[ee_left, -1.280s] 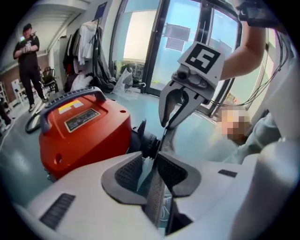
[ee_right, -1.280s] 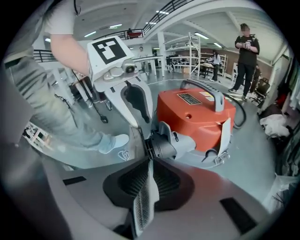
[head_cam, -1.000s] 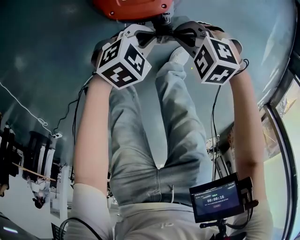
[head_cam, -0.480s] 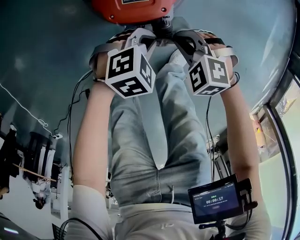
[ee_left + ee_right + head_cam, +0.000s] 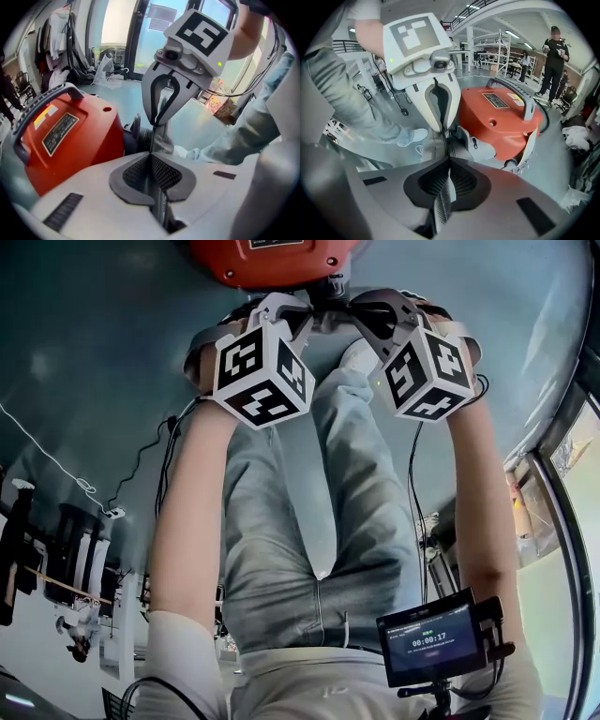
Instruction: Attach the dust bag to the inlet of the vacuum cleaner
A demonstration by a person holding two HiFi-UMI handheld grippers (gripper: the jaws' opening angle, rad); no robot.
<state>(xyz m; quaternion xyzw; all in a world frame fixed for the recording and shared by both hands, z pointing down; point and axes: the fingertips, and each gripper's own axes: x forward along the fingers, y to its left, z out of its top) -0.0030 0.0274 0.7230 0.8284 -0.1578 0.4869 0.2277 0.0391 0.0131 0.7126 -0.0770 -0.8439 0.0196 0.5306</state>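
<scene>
There are two claws and one grey dust bag (image 5: 161, 138) between them. The left claw (image 5: 151, 158) is clenched on a thin edge of the bag, and the right claw (image 5: 449, 161) is clenched on a fold of its woven fabric. The two face each other tip to tip, each angled steeply down. The bag hangs at the front of the single orange-red vacuum cleaner (image 5: 70, 136), which stands on the floor (image 5: 94, 352). It is right against the dark inlet (image 5: 136, 133), but whether it is seated there cannot be told. Two marker cubes, one (image 5: 262, 371) on the left and one (image 5: 427, 367) on the right, sit side by side in the head view. One small screen (image 5: 431, 638) is mounted at the person's waist. One person in dark clothes (image 5: 553, 51) stands well behind the vacuum.
</scene>
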